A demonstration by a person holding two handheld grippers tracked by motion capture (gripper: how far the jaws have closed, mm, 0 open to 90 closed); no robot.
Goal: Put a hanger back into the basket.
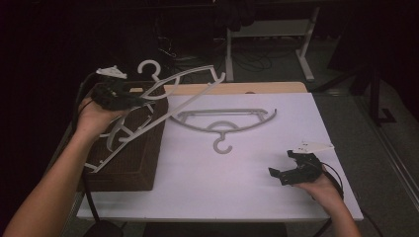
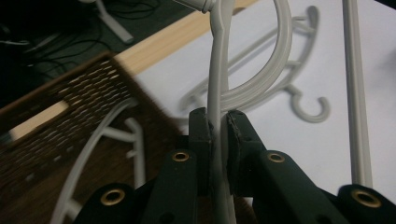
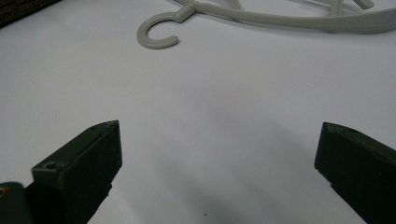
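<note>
Hangers are the things in hand. The left tool (image 1: 132,101) is sitting at about ten o'clock in the high view, over the brown basket (image 1: 143,168), and its jaws are clamping a pale grey hanger (image 1: 195,75) by a thin part of its frame. In the left gripper view the left tool's (image 2: 218,133) two black jaws are pressing on either side of that held hanger's (image 2: 219,60) strip, with almost no gap left beside it. The held hanger is tilting up off the basket, its bar slanting toward twelve o'clock and its hook (image 1: 148,67) pointing up behind the tool.

Another hanger (image 1: 225,123) is lying flat on the white tabletop (image 1: 237,187) near the centre, hook toward six o'clock, just beside the basket's right edge and apart from both tools. More hanger parts (image 1: 116,136) are resting inside the basket under the held one.

At about four o'clock the right tool (image 1: 285,165) is hovering close to the tabletop, well apart from the flat hanger. In the right gripper view the right tool's (image 3: 217,158) jaws are standing wide with nothing between them, and the flat hanger's hook (image 3: 156,32) is lying ahead at the top.
</note>
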